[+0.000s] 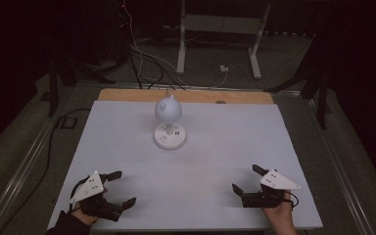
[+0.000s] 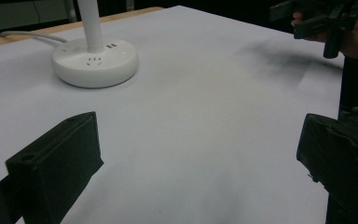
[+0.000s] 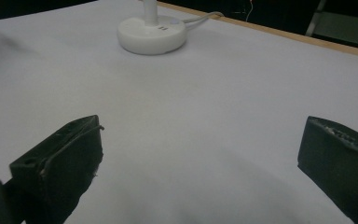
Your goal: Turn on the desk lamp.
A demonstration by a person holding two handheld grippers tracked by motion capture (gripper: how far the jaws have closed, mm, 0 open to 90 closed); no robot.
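A white desk lamp (image 1: pixel 168 110) stands on a round base with sockets (image 1: pixel 170 135) near the far middle of the white table sheet (image 1: pixel 225 142). Its base (image 2: pixel 94 61) lies ahead and to the left in the left gripper view, and the same base (image 3: pixel 151 32) sits far ahead in the right gripper view. My left gripper (image 1: pixel 121 187) rests open at the near left of the table, nothing between its jaws. At the near right my right gripper (image 1: pixel 245 179) is open too, and it appears as a dark shape (image 2: pixel 324 21) in the left gripper view.
A wooden board edge (image 1: pixel 186 96) runs along the table's far side. The lamp's cord (image 3: pixel 203 17) trails off toward it. Beyond the table stand a white metal frame (image 1: pixel 220 34) and loose cables (image 1: pixel 142 63) on the dark floor.
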